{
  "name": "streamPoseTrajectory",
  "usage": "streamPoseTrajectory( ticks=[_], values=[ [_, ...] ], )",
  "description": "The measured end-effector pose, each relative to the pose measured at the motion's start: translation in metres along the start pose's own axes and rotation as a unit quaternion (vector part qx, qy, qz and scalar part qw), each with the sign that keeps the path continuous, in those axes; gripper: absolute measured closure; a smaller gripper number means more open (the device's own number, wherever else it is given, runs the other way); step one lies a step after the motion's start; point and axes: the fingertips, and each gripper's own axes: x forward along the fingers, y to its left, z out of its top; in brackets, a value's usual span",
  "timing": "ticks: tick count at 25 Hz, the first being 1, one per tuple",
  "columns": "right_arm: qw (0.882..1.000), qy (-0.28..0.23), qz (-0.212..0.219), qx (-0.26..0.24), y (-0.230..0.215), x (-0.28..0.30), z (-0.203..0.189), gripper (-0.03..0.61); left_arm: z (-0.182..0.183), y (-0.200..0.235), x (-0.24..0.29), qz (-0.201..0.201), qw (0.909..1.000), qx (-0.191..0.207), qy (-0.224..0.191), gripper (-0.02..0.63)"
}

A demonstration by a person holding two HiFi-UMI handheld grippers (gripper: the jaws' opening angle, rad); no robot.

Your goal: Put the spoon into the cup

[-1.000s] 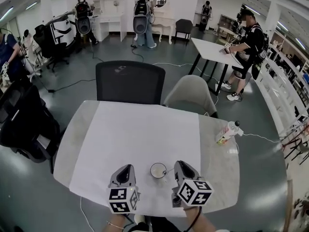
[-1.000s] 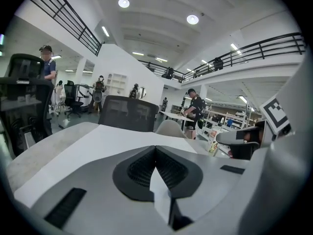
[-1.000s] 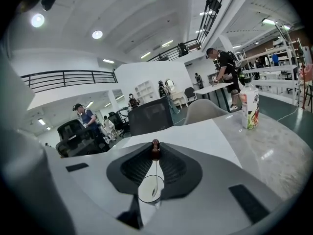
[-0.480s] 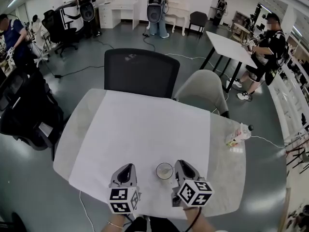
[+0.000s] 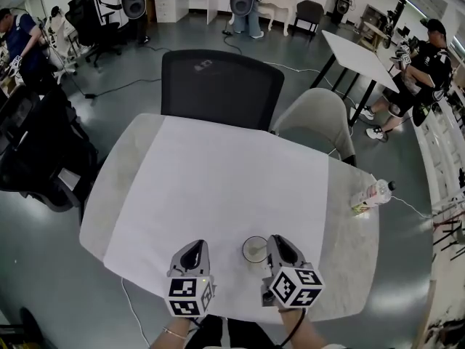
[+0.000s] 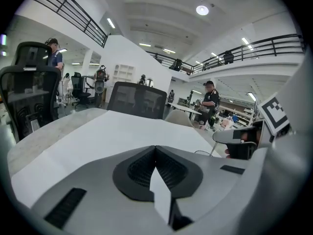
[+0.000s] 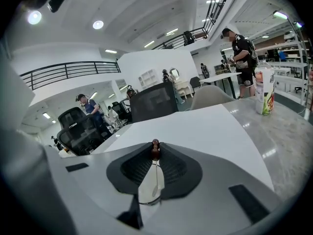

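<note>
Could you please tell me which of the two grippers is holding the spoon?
The right gripper: its jaws pinch the spoon by its brown handle tip, while the left gripper is closed on nothing.

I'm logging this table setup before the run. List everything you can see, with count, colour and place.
table: one, grey marbled, centre
sheet: one, white, covering most of the table
cup: one, pale, near edge, between the grippers
spoon: one, thin metal with brown knob, in the right gripper's jaws
bottle: one, pale with green label, table's right edge
office chair: one, black, far side of the table
shell chair: one, grey, beside the office chair
people: several, background
left gripper: one, grey, jaws shut, empty
right gripper: one, grey, jaws shut on the spoon
</note>
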Motion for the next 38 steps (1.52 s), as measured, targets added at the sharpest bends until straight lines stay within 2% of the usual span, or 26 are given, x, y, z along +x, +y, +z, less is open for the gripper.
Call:
streamPoseTrajectory(
  ticks=[14, 28, 38],
  values=[
    [1.000, 0.004, 0.013, -0.011, 0.003, 0.005, -0.015, 0.515, -0.021, 0.008, 0.001, 0.014, 0.9996, -0.018, 0.014, 0.595],
    [0.999, 0.019, 0.001, -0.039, 0.001, 0.009, -0.022, 0.515, -0.027, 0.000, -0.002, 0.008, 0.9996, -0.017, 0.021, 0.595],
    [0.999, 0.030, -0.001, -0.027, -0.007, 0.007, -0.026, 0.512, -0.023, -0.009, -0.001, 0.004, 0.9997, -0.014, 0.018, 0.595]
  ],
)
